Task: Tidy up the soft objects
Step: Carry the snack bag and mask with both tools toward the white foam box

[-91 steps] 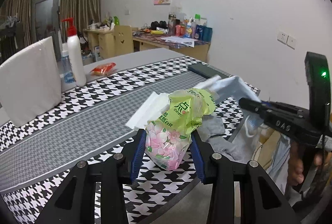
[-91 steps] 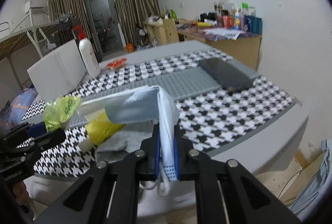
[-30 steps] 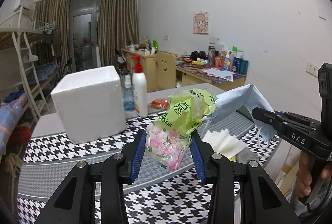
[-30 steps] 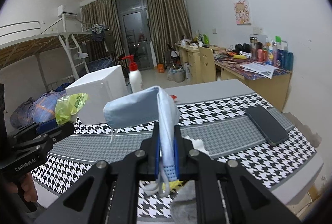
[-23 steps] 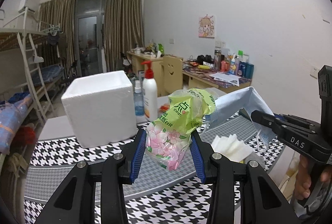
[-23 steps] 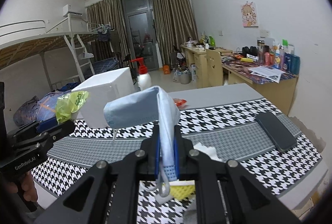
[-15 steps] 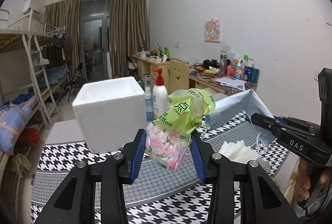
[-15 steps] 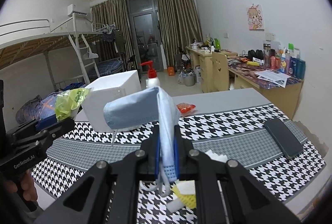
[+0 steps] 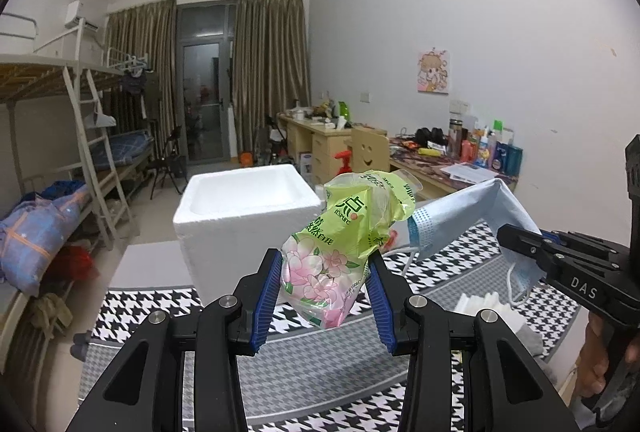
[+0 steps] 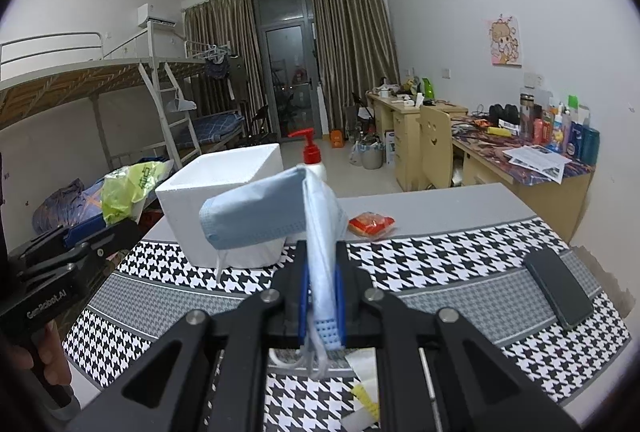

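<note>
Tissue pack [image 9: 336, 252] pinched in left gripper [image 9: 324, 296]; face mask [image 10: 276, 212] clamped in right gripper [image 10: 322, 302].

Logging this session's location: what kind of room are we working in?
Most likely a shared dormitory room: a metal bunk bed with ladder, wooden study desks cluttered with toiletries along the wall, and a curtained balcony door.

Two grippers are showing: the left gripper [image 9: 325, 294] and the right gripper [image 10: 322, 302]. One tissue pack [image 9: 342, 248] is sitting at 6 o'clock in the left wrist view, and one face mask [image 10: 276, 210] is hanging at centre in the right. One foam box [image 10: 224, 192] is standing at 10 o'clock, one pump bottle [image 10: 313, 158] at 12, one red packet [image 10: 371, 223] at 1, and one phone [image 10: 558, 286] is lying at 3 on one table [image 10: 460, 272].
</note>
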A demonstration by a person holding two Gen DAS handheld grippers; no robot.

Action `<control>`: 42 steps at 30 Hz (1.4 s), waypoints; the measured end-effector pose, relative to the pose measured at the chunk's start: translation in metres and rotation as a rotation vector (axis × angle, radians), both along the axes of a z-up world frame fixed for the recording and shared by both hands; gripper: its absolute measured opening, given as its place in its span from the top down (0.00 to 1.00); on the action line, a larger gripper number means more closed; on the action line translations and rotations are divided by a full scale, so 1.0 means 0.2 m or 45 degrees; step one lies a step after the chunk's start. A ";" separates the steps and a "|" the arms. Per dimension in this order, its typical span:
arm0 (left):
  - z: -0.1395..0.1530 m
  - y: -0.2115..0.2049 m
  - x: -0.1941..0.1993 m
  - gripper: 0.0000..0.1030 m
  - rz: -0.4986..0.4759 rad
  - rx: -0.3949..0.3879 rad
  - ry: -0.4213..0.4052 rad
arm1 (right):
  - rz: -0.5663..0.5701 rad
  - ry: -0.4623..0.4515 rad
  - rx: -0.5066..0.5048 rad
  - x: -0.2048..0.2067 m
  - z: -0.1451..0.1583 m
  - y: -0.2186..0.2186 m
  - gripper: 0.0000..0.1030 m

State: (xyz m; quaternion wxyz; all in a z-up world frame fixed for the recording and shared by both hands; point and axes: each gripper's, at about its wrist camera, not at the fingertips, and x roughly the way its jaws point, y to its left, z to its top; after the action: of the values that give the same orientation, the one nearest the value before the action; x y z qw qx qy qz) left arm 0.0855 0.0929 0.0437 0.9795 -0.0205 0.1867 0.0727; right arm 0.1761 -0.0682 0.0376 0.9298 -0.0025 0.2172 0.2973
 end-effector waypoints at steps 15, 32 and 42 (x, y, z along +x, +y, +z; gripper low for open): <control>0.09 0.11 0.09 0.57 0.080 0.032 -0.029 | 0.021 -0.018 -0.022 0.07 0.10 0.16 0.86; 0.16 0.27 0.25 0.57 0.150 0.038 -0.016 | 0.024 -0.008 -0.075 0.19 0.20 0.33 0.86; 0.18 0.38 0.39 0.57 0.186 0.011 0.020 | 0.009 -0.009 -0.105 0.27 0.24 0.40 0.86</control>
State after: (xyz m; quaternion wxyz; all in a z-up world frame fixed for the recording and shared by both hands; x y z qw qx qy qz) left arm 0.1633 0.1697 0.0790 0.9701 -0.0293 0.1923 0.1450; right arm 0.2293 0.0126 0.0847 0.9286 -0.0426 0.2261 0.2912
